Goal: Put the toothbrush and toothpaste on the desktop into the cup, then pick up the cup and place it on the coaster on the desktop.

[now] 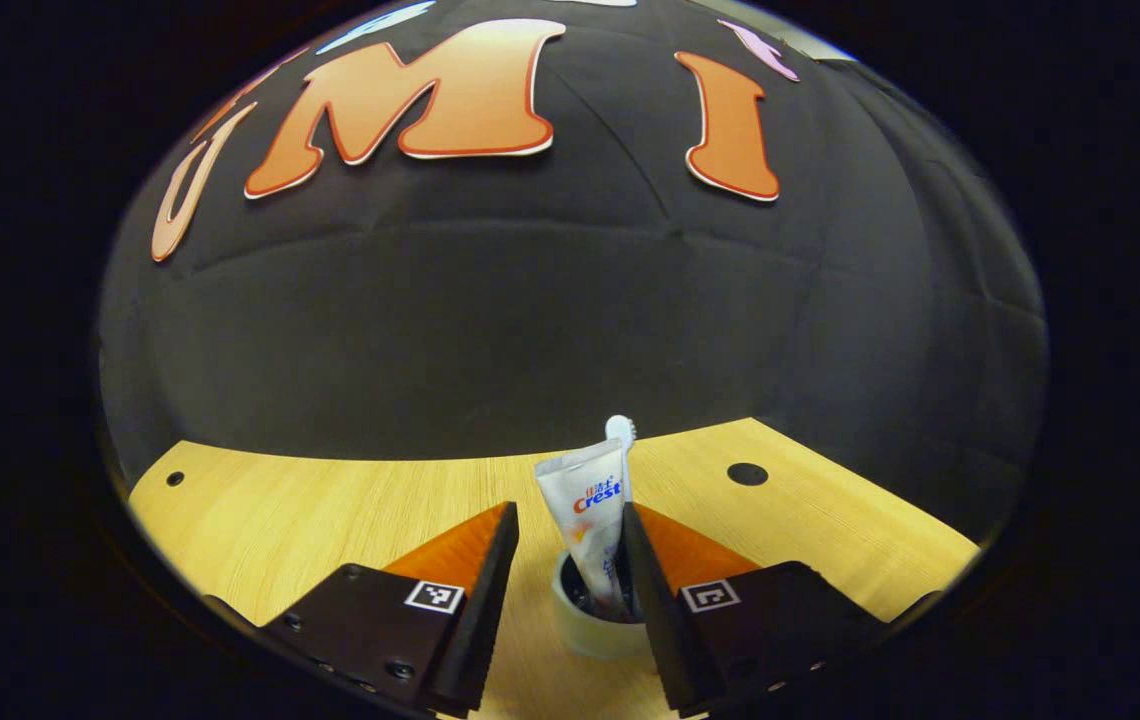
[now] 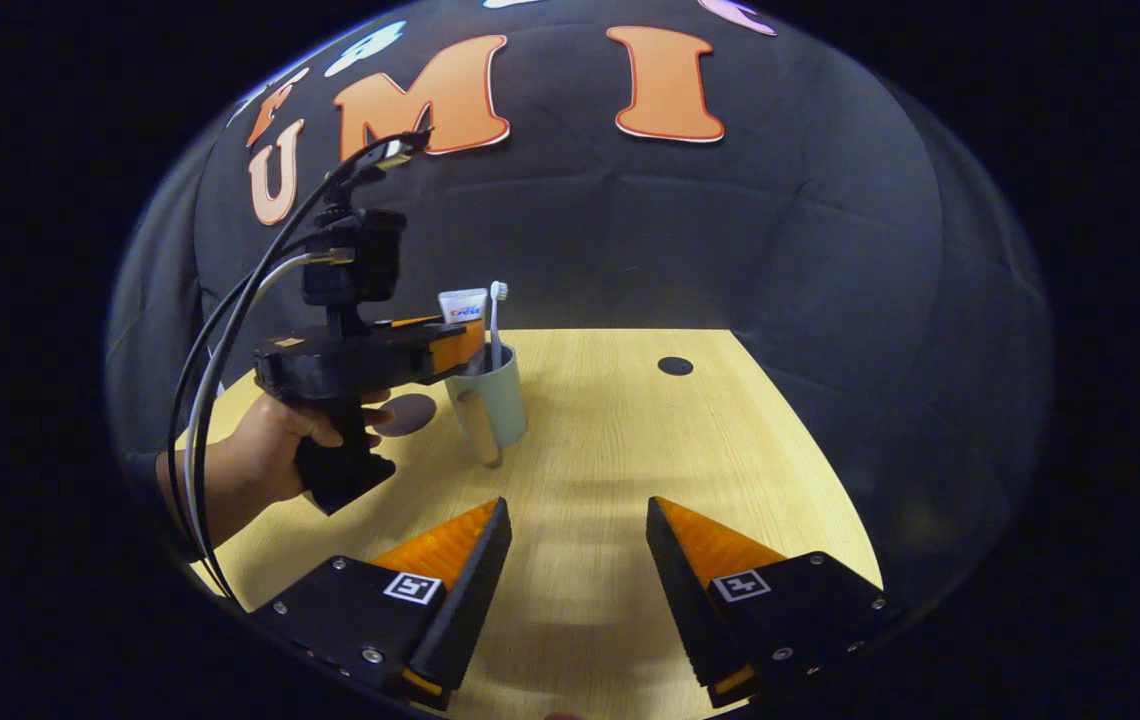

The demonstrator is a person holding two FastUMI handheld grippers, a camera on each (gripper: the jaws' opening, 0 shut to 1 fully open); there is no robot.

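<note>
A pale green cup (image 1: 598,632) stands on the wooden desktop (image 1: 330,510), low between my left gripper's (image 1: 570,515) fingers. The gripper is open: its right finger lies against the cup's rim and its left finger stands clear of it. A white toothpaste tube (image 1: 585,505) and a white toothbrush (image 1: 620,430) stand upright in the cup. In the right gripper view the cup (image 2: 502,400), with a wooden handle (image 2: 478,430), holds the tube (image 2: 462,304) and the brush (image 2: 497,320). The left gripper (image 2: 462,345) reaches the cup's top from the left. A dark round coaster (image 2: 410,412) lies left of the cup. My right gripper (image 2: 575,515) hangs open and holds nothing.
A hand (image 2: 275,450) holds the left gripper's black grip, with cables (image 2: 220,330) trailing from it. A black round hole (image 2: 675,365) sits in the desktop at the back, also seen as a hole (image 1: 747,474) to the cup's far right. The black booth wall rises behind the desk.
</note>
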